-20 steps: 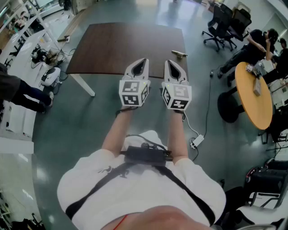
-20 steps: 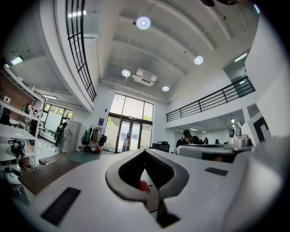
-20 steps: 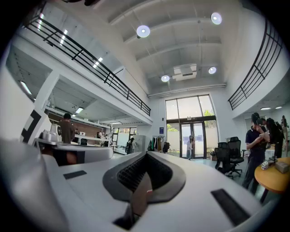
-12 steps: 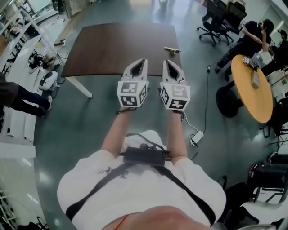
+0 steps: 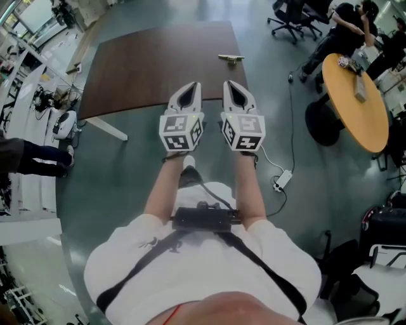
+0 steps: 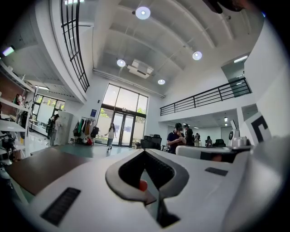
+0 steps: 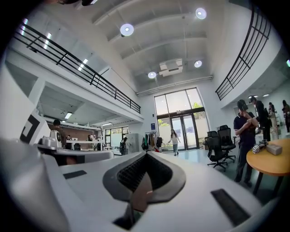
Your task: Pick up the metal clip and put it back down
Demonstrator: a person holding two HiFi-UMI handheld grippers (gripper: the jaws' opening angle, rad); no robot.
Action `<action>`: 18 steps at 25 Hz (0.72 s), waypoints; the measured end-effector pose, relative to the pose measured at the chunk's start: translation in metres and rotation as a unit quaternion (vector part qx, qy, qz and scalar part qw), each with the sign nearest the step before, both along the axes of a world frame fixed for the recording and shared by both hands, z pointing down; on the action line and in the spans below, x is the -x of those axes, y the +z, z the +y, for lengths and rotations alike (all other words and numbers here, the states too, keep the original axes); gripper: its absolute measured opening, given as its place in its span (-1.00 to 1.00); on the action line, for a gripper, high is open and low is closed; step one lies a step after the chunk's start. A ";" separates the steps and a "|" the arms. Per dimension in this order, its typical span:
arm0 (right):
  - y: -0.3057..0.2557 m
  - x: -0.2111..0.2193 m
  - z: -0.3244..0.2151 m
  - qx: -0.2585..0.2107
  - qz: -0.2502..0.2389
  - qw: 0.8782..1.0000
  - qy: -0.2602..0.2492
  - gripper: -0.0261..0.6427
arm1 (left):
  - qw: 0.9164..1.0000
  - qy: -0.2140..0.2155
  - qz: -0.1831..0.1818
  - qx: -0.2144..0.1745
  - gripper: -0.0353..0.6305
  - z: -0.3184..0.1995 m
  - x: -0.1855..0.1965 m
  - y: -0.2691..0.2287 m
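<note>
The metal clip (image 5: 231,58) lies near the far right edge of a dark brown table (image 5: 152,63), seen only in the head view. My left gripper (image 5: 193,85) and right gripper (image 5: 229,83) are held side by side and level in front of the person, over the floor just short of the table's near edge. The clip is well ahead of them and slightly to the right. Both are shut with nothing between the jaws. The left gripper view shows the left gripper (image 6: 145,152) against the hall, and the right gripper view shows the right gripper (image 7: 146,154) the same way; the clip is in neither.
A round orange table (image 5: 355,95) stands at the right with office chairs (image 5: 288,11) and people beyond it. A power strip (image 5: 282,179) and its cable lie on the floor to the right. White shelving (image 5: 25,70) and a standing person (image 5: 25,157) are at the left.
The head view has shifted: the table and clip now sit higher and further left in the picture. Both grippers stay side by side, shut and empty.
</note>
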State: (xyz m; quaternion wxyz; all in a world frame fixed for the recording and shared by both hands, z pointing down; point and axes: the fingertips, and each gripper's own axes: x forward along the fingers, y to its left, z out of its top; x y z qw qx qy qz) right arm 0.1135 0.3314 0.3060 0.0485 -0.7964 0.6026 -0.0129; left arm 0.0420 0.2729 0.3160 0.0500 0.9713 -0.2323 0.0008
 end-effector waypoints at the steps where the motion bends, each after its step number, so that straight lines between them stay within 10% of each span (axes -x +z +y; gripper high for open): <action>1: 0.003 -0.007 -0.006 0.003 -0.001 1.000 0.004 -0.94 | 1.000 0.006 0.000 0.001 -0.86 -0.005 -0.009 0.002; 18: -0.014 -0.118 -0.218 0.007 0.010 0.999 0.050 -0.94 | 0.998 0.057 0.028 -0.009 -0.86 -0.226 -0.127 -0.020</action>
